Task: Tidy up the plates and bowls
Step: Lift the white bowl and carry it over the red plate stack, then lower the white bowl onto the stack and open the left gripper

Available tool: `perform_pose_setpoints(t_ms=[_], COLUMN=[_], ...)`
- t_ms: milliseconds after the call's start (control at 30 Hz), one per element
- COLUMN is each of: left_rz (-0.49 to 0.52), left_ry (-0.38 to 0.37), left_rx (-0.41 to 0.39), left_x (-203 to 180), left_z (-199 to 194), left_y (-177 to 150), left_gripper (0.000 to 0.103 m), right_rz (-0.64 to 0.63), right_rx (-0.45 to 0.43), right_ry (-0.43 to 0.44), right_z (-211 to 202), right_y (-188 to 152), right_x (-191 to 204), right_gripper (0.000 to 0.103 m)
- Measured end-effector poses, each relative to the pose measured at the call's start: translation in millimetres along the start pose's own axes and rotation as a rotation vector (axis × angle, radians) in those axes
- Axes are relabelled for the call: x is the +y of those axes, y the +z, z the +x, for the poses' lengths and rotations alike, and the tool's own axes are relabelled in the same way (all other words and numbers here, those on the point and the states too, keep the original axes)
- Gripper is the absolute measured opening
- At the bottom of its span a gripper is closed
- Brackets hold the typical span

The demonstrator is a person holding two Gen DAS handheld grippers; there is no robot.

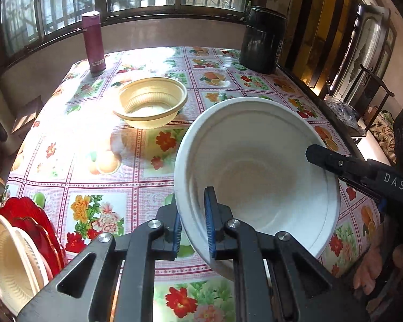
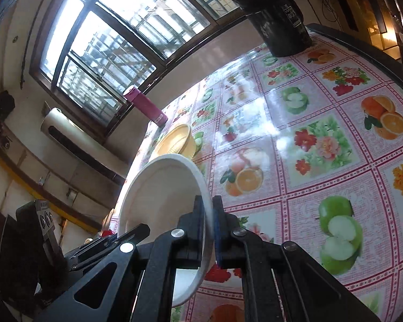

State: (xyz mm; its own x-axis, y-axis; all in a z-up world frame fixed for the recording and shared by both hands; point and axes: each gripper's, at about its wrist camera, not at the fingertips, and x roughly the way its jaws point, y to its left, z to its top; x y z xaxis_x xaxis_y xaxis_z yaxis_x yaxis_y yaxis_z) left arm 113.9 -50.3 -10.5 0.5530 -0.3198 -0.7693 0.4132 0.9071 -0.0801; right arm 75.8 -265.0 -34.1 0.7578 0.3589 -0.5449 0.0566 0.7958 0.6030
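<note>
Bench (image 1: pixel 99 139): covered by a glossy pink checked cloth printed with fruit and flowers, set below a barred window.
White bowl (image 1: pixel 255 177): a large, deep, round white plastic bowl, held tilted above the near right part of the bench, clear of the cloth, its opening turned toward the left wrist camera.
Left gripper (image 1: pixel 193 230): a black gripper with blue-padded jaws, closed on the near rim of the white bowl, one pad inside the wall and one outside.
Right gripper (image 2: pixel 208 230): black jaws clamped on the opposite rim of the same bowl (image 2: pixel 161 196); in the left wrist view it (image 1: pixel 313 151) is seen reaching in from the right.
Cream bowl (image 1: pixel 150 102): a ribbed round cream plastic bowl, standing upright alone on the bench, well apart from the white bowl.
Black canister (image 1: pixel 263 40): a dark cylindrical container at the far right corner.
Pink flask (image 1: pixel 94 43): a slim magenta bottle, upright at the far left edge.
Red plate (image 1: pixel 35 225): a scalloped red plate, standing on edge at the near left.
Cream dish (image 1: pixel 10 263): a ribbed pale dish leaned just in front of the red plate.
</note>
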Motion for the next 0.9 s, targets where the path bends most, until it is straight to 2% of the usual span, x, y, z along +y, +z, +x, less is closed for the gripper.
perform_pose_setpoints(t_ms=[267, 500, 667, 900], left_rz=[-0.116, -0.175, -0.213, -0.246], left_ry=[0.139, 0.252, 0.286, 0.286], left_rx=[-0.089, -0.133, -0.111, -0.060], left_x=[95, 156, 184, 202], left_z=[-71, -112, -110, -93], left_y=[-34, -63, -79, -94], left_gripper=[0.014, 0.014, 0.014, 0.014], right_rz=[-0.152, -0.289, -0.320, -0.324], right_rx=[0.067, 0.135, 0.189, 0.258], right_ry=[0.147, 0.213, 0.218, 0.197], right_z=[41, 74, 100, 130], right_y=[-32, -64, -85, -106], right_x=[121, 210, 235, 236], right_gripper=[0.007, 0.007, 0.009, 0.009])
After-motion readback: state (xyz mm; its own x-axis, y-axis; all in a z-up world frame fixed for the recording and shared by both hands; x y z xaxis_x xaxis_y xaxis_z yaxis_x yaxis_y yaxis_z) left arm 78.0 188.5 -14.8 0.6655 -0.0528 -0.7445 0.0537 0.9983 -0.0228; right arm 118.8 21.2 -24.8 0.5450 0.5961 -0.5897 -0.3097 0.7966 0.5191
